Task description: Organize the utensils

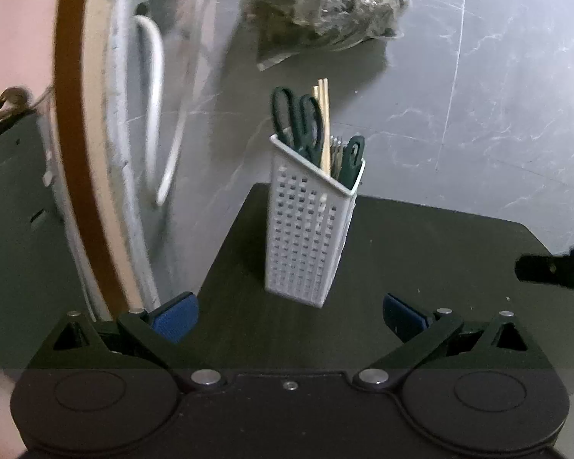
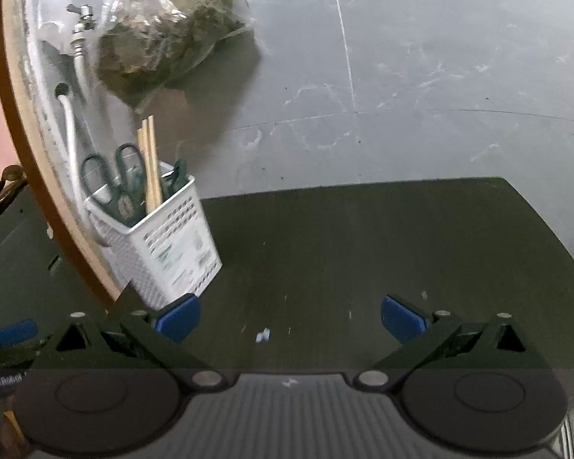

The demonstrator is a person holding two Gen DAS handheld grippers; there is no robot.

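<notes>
A white perforated utensil holder [image 1: 310, 229] is seen standing upright on the dark desk [image 1: 421, 267], close to its far left corner. It is filled with green-handled scissors [image 1: 300, 122], a few wooden chopsticks [image 1: 324, 114], another dark green handle [image 1: 352, 157] and some metal tines (too small to be told apart) between them. In the right wrist view a printed label can be made out on one wall of the holder, though it is too blurred to be read.

The left gripper [image 1: 290, 317] is held just before the holder with its jaws wide open and nothing between its blue pads [image 1: 176, 319]. The right gripper [image 2: 290, 317] is held over the bare middle of the desk, its jaws likewise spread and empty; the holder stands to its left.

Beyond the desk, a clear plastic bag [image 2: 164, 30] of dark greenish matter is seen on the grey marbled floor [image 2: 440, 76], near a white hose [image 2: 70, 126] and a tap [image 2: 83, 19].
</notes>
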